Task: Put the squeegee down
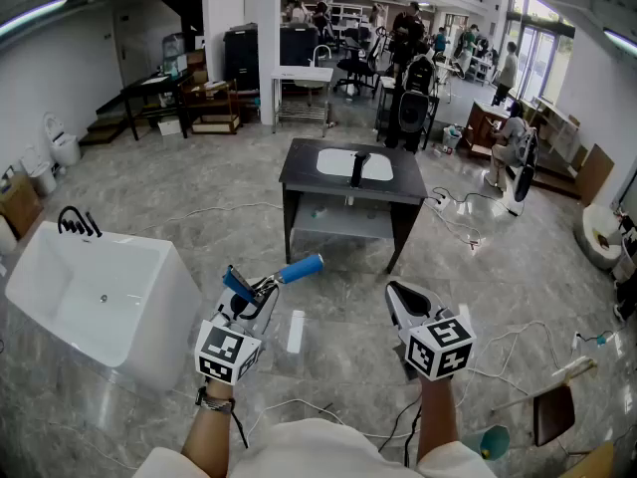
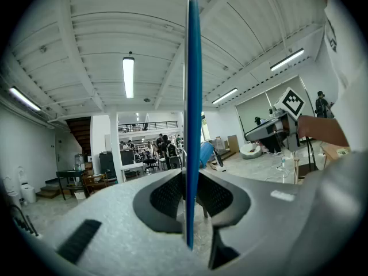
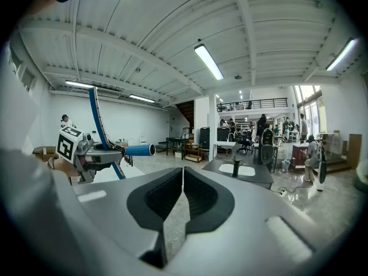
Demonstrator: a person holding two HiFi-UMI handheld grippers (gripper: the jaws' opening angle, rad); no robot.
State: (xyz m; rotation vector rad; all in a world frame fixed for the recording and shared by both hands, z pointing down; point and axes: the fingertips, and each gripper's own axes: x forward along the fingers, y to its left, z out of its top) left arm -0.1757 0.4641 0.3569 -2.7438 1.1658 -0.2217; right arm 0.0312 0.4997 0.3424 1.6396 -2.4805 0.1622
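Note:
A blue squeegee is clamped in my left gripper, which is shut on it; its round blue handle sticks out to the right and its blade lies to the left. In the left gripper view the blade stands on edge between the jaws of that gripper. My right gripper hangs beside it, apart, shut with nothing held. The right gripper view shows its own gripper with pads together, and off to the left the left gripper with the squeegee handle.
A white bathtub stands at the left. Ahead is a dark table with a sink set in it. A small white strip and cables lie on the grey floor. A brown chair is at lower right.

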